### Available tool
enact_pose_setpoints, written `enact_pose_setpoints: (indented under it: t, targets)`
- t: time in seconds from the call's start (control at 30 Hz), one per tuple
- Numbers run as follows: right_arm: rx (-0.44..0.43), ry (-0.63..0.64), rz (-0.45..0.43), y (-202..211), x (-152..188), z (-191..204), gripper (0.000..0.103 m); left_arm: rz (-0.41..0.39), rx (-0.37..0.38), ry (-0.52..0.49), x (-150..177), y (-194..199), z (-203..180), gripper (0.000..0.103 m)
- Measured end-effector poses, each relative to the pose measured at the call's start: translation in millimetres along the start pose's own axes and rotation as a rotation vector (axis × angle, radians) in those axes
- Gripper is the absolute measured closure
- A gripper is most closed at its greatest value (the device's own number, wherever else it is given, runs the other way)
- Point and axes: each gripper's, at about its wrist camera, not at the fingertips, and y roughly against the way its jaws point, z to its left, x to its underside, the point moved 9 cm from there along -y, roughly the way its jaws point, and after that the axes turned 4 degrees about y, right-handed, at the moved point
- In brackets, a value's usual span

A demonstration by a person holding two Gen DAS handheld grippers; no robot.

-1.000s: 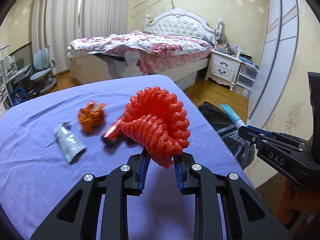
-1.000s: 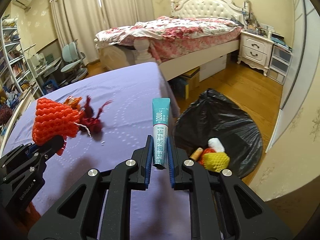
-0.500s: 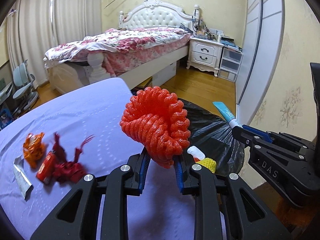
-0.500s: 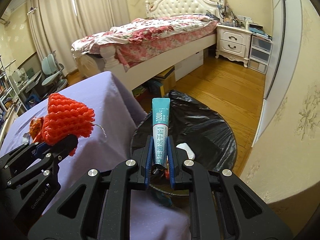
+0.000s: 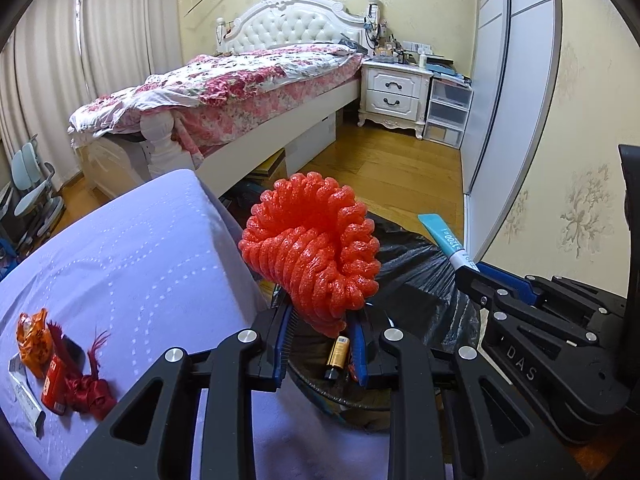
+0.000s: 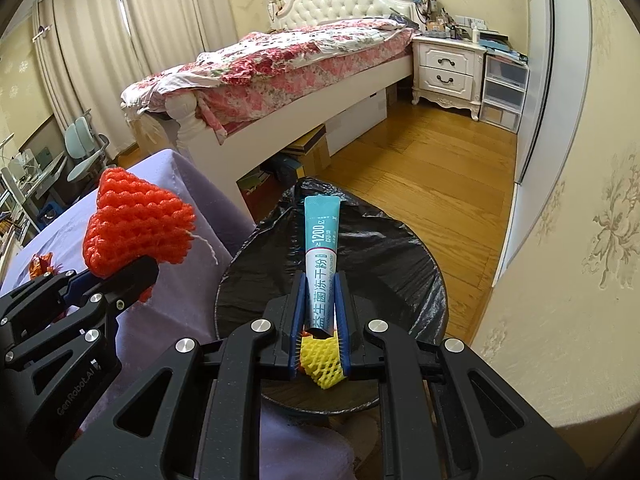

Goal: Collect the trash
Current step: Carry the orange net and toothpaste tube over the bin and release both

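Note:
My left gripper [image 5: 322, 320] is shut on a red foam fruit net [image 5: 312, 248] and holds it over the near rim of the black trash bag [image 5: 416, 280]. The net also shows in the right wrist view [image 6: 136, 224]. My right gripper [image 6: 320, 312] is shut on a teal and white sachet [image 6: 320, 252] above the open bag [image 6: 384, 256]. The sachet also shows in the left wrist view [image 5: 446, 242]. A yellow foam net [image 6: 322, 360] and a small gold bottle [image 5: 336, 356] lie inside the bag.
The purple-covered table [image 5: 132, 264] at left holds an orange wrapper [image 5: 34, 342], a red packet with red tassel [image 5: 78, 388] and a silver sachet [image 5: 24, 396]. A bed [image 5: 248, 84], a white nightstand [image 5: 396, 92] and wood floor lie beyond.
Both grippers have swung right, from over the table to over the trash bag, each still holding its item.

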Motion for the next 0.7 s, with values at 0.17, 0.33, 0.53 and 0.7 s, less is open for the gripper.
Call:
enact_pose_setpoints:
  t: [0.17, 0.33, 0.53, 0.7]
  targets:
    - [0.004, -0.021, 0.008, -3, 1, -7, 0.083, -0.004, -0.028, -0.007, -1, -2, 0, 0.039]
    - [0.023, -0.035, 0.007, -3, 3, -11, 0.074, -0.023, -0.042, 0.027, -4, 5, 8, 0.028]
    - [0.041, -0.044, -0.011, 7, 7, -10, 0.052, -0.027, -0.095, 0.059, 5, 15, 24, 0.024]
    - [0.028, -0.038, -0.019, 15, 8, -2, 0.042, -0.035, -0.135, 0.089, 16, 32, 42, 0.023]
